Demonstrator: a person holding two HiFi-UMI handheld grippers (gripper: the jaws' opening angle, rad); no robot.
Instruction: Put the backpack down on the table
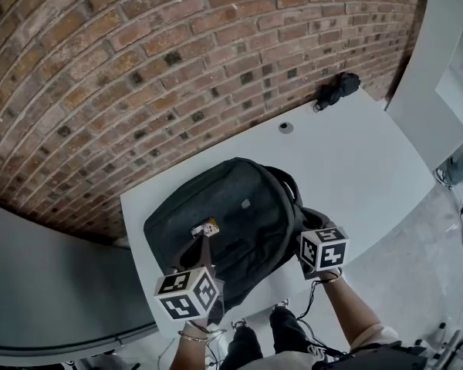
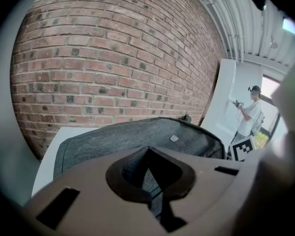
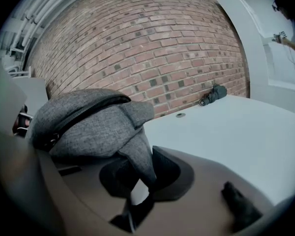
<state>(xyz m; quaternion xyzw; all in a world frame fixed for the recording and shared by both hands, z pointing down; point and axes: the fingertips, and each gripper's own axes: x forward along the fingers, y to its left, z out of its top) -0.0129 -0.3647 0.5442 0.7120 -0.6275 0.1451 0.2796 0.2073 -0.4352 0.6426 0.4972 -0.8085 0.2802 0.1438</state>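
Observation:
A dark grey backpack (image 1: 228, 218) is over the near left part of the white table (image 1: 370, 160); whether its underside touches the top I cannot tell. My left gripper (image 1: 204, 237) is at the bag's near left side, shut on a grey strap (image 2: 148, 178) of the backpack (image 2: 137, 136). At the bag's near right side, my right gripper (image 1: 305, 226) is shut on a grey fabric shoulder strap (image 3: 137, 159); the backpack's body (image 3: 83, 119) bulges to the left of its jaws. The fingertips are hidden by fabric in both gripper views.
A brick wall (image 1: 139, 68) runs behind the table. A small black bundle (image 1: 338, 88) lies at the far table edge, with a round grommet (image 1: 285, 127) near it. A white panel (image 1: 440, 60) stands at right. A person (image 2: 248, 114) stands far off.

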